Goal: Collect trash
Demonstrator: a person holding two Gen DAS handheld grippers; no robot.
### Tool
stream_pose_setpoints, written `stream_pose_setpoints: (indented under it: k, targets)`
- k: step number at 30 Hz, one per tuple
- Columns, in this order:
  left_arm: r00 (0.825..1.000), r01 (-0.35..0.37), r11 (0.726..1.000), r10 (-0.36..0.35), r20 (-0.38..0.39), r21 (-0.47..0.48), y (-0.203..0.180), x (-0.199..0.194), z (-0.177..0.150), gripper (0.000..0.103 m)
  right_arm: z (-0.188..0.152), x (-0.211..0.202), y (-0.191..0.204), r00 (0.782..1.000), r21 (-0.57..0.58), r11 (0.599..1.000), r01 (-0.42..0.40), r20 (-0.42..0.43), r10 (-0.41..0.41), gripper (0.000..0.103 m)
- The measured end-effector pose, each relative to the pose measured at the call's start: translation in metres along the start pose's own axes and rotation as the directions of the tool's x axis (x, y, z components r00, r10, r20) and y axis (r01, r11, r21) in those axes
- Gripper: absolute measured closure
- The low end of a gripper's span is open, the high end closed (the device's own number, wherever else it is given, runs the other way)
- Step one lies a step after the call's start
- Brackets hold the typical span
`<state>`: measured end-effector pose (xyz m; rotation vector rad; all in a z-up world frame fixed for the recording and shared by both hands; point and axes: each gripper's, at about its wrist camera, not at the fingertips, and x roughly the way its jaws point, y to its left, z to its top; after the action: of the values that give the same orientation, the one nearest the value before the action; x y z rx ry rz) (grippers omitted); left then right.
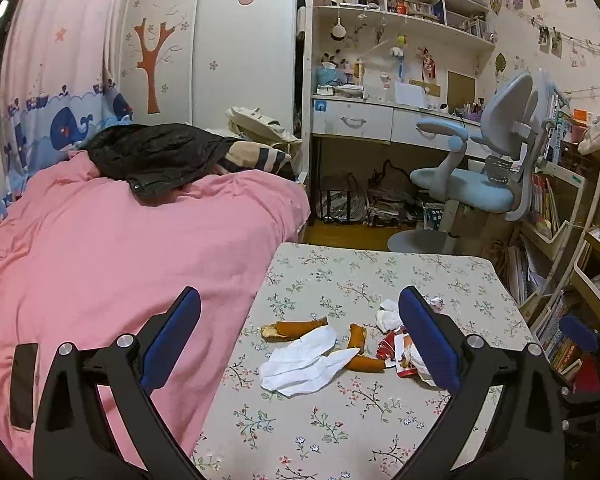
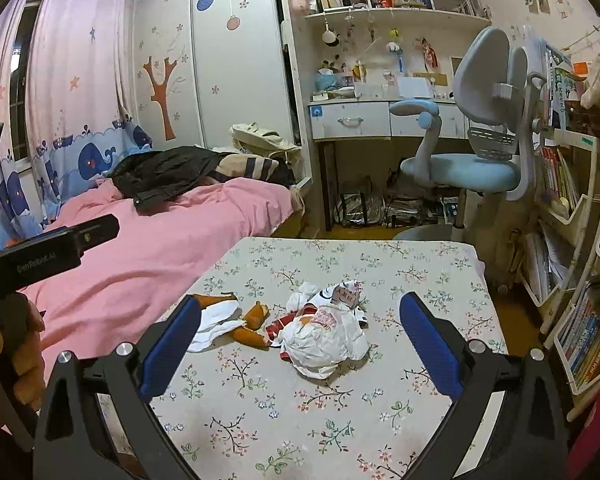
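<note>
I hold both tongs, left (image 1: 300,344) and right (image 2: 300,344), wide apart and empty above the desk (image 2: 440,264), ready to choose: tissue (image 1: 300,364), peels (image 1: 292,329) and wrapper (image 2: 324,340) lie mid-desk, clustered.

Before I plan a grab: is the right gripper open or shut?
Open. In the right wrist view the right gripper has its blue fingers spread wide above the crumpled wrapper, gripping nothing.

Right gripper (image 2: 300,336) held wide open above floral table (image 2: 260,420), nothing gripped. Crumpled white wrapper (image 2: 324,340) lies between the fingers; tissue (image 2: 216,326) and orange peels (image 2: 252,322) just left of it. Left gripper (image 2: 52,248) seen at left edge, over pink bed (image 2: 160,240).
</note>
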<state>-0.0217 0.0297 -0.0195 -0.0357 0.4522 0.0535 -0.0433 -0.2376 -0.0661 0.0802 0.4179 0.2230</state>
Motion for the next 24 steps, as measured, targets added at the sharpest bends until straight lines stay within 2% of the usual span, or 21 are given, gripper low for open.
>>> stream_pose_setpoints:
  k: [24]
  targets:
    - [1.0, 0.005, 1.0, -0.005, -0.027, 0.0, -0.0025, 0.0039, -0.0025, 0.007, -0.0031, 0.005, 0.0061, 1.0, -0.027, 1.0, -0.004, -0.022, 0.004, 0.008]
